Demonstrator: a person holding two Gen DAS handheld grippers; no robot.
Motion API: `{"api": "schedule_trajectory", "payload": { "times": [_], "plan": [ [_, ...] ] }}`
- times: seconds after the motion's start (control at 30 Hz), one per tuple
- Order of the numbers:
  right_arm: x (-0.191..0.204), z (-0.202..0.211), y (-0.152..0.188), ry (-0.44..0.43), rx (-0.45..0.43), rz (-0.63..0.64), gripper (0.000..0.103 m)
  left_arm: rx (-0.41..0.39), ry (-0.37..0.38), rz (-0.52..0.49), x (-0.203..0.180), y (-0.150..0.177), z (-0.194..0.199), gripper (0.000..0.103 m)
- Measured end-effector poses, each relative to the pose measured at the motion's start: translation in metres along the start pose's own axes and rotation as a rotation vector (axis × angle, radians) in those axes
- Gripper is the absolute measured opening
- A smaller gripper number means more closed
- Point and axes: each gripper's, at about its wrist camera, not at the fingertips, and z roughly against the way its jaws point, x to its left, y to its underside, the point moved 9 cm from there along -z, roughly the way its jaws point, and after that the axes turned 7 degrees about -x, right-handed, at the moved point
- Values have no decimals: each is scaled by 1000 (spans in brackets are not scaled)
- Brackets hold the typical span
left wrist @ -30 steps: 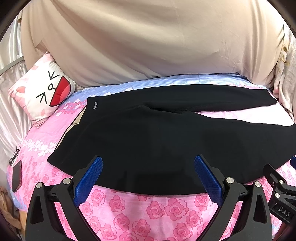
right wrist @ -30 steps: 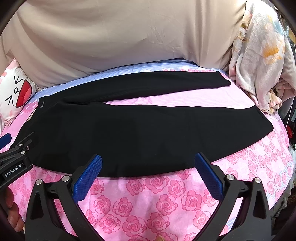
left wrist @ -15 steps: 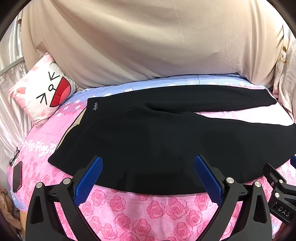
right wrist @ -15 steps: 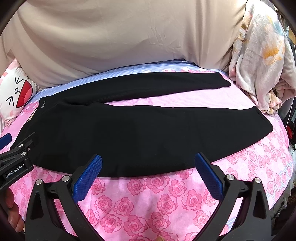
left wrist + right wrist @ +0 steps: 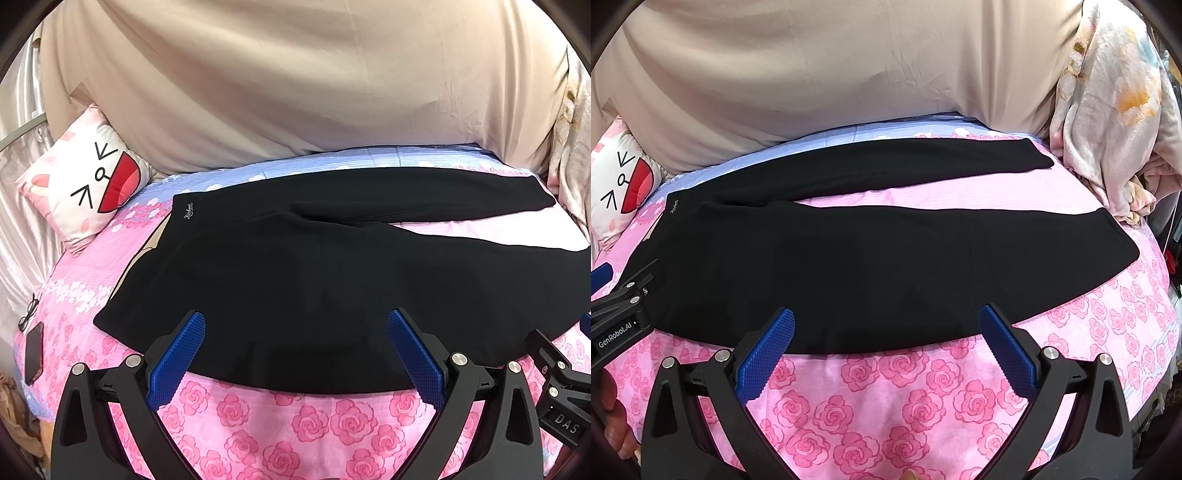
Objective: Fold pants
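Black pants (image 5: 295, 280) lie flat on the pink rose bedsheet, waistband at the left with a small logo (image 5: 189, 214), two legs spread out to the right. They also show in the right wrist view (image 5: 849, 266), with the far leg (image 5: 923, 162) and the near leg (image 5: 960, 251) apart. My left gripper (image 5: 295, 350) is open and empty, hovering over the near edge of the pants by the hip. My right gripper (image 5: 886, 347) is open and empty over the near leg's near edge. Each gripper shows at the edge of the other's view.
A cartoon-face pillow (image 5: 85, 184) leans at the back left. A beige sheet (image 5: 295, 92) covers the wall behind. A floral blanket (image 5: 1108, 110) is heaped at the right. Glasses (image 5: 27, 314) and a phone (image 5: 33, 350) lie on the bed's left edge.
Both grippers have drifted very slightly; the pants have not moved.
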Motion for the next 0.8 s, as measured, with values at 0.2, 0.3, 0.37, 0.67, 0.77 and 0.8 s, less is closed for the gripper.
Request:
{"api": "schedule_trajectory", "payload": {
  "times": [0.2,0.3,0.37,0.67,0.77,0.8],
  "plan": [
    [-3,-7,-1,0,9,-6,98,13,5,0,-3,-1,-8,98],
    [-5,-13,-5,-16,10,-6,98,14,13,3,-3,-3,-12,98],
    [-8,-16,-9,-23,8,-9,98,13,16,3,-2,-6,-15,98],
    [-68,-59,-52,57,-39,-46,98,-15,-14,-2,2,-30,-35,98],
    [-95,-79,-83,61,-93,-54,98,-27,-38,2,4,-43,-46,98],
    [-107,-84,-95,59,-116,-53,98,-33,-39,12,6,-48,-49,98]
  ]
}}
